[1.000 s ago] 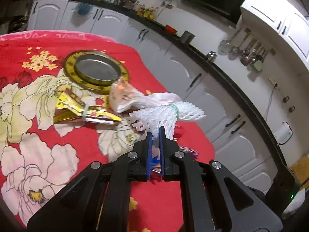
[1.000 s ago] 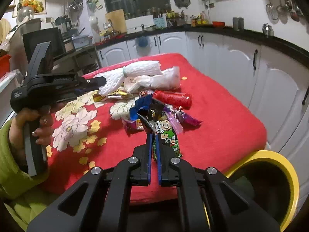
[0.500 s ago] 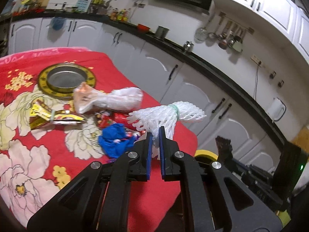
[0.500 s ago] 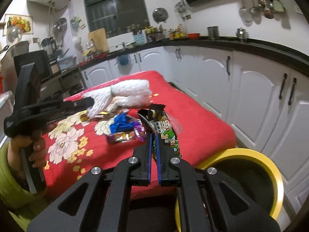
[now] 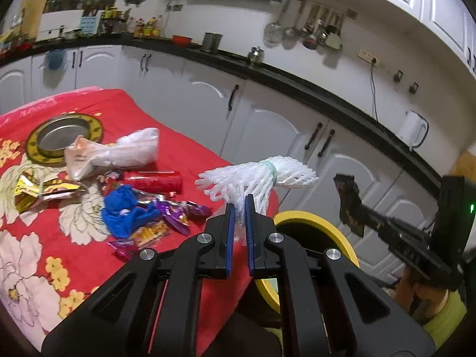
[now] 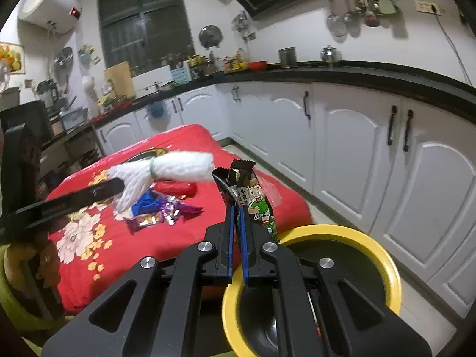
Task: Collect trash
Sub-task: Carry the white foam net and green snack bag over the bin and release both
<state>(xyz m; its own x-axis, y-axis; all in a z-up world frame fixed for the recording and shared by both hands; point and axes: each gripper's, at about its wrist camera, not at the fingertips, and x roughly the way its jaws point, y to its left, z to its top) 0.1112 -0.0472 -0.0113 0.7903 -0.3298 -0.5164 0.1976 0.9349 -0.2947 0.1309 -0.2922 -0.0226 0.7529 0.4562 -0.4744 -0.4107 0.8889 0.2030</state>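
Note:
My left gripper (image 5: 239, 205) is shut on a white foam fruit net (image 5: 261, 175) tied with a green band, held past the table edge near the yellow-rimmed bin (image 5: 315, 226). My right gripper (image 6: 237, 208) is shut on a snack wrapper (image 6: 253, 199) with a cartoon boy, held just left of the bin (image 6: 383, 255). The net also shows in the right wrist view (image 6: 175, 166), and the wrapper in the left wrist view (image 5: 349, 202). More trash lies on the red floral table: a blue bag (image 5: 125, 211), a red tube (image 5: 153, 180), purple wrappers (image 5: 178, 214), a white plastic bag (image 5: 119, 151), a gold wrapper (image 5: 38, 190).
A round metal plate with a gold rim (image 5: 59, 134) sits at the table's far side. White cabinets (image 6: 357, 148) under a black counter run along the right. The bin stands on the floor by the table's corner.
Both grippers have swung from over the table toward the yellow bin, each carrying its piece of trash. The bin now shows large in both views.

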